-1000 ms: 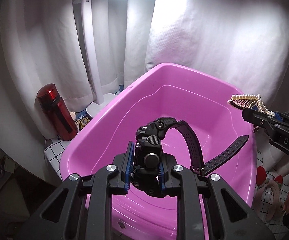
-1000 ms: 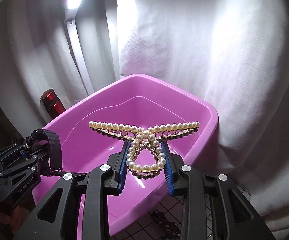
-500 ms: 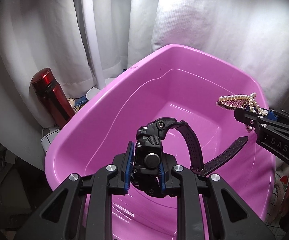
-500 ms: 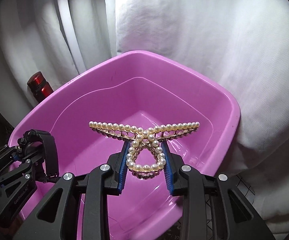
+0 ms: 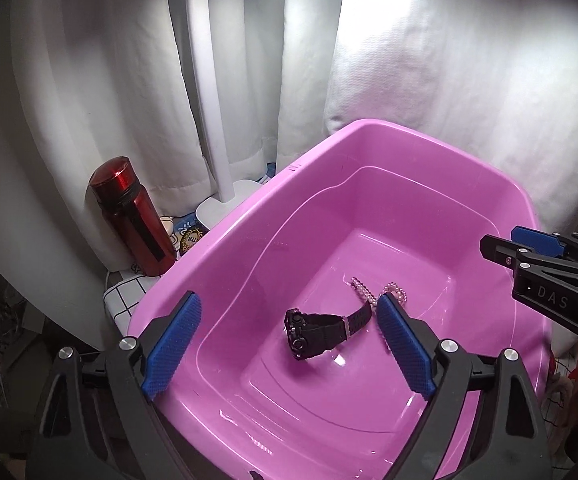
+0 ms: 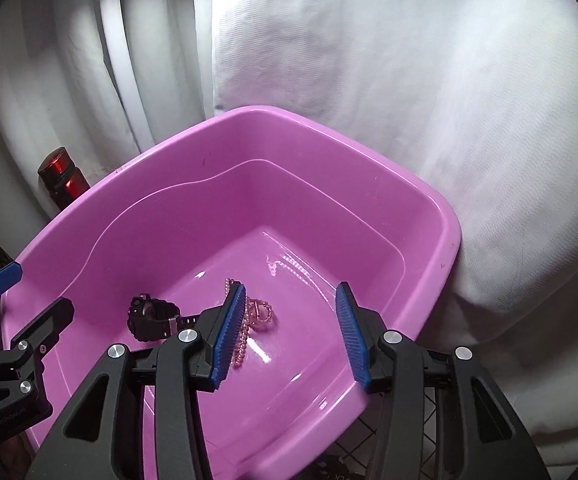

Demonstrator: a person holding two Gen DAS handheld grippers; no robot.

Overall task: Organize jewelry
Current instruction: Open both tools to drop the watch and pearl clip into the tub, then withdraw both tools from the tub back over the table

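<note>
Black watch, pearl clip, pink tub

Black wristwatch: lying on its side on the floor of the pink basin, near the floor's middle, chunky case toward the basin's left wall, one strap end extending right toward the pearl piece. Pearl hair clip: pale beads tinted pink, a beaded bar plus a small beaded loop, lying flat on the basin floor just right of the watch, touching or overlapping its strap tip; contact not clear. Partly hidden in both views. Pink basin: glossy plastic, rounded rectangular, upright, holding both items loose on its floor.
</note>
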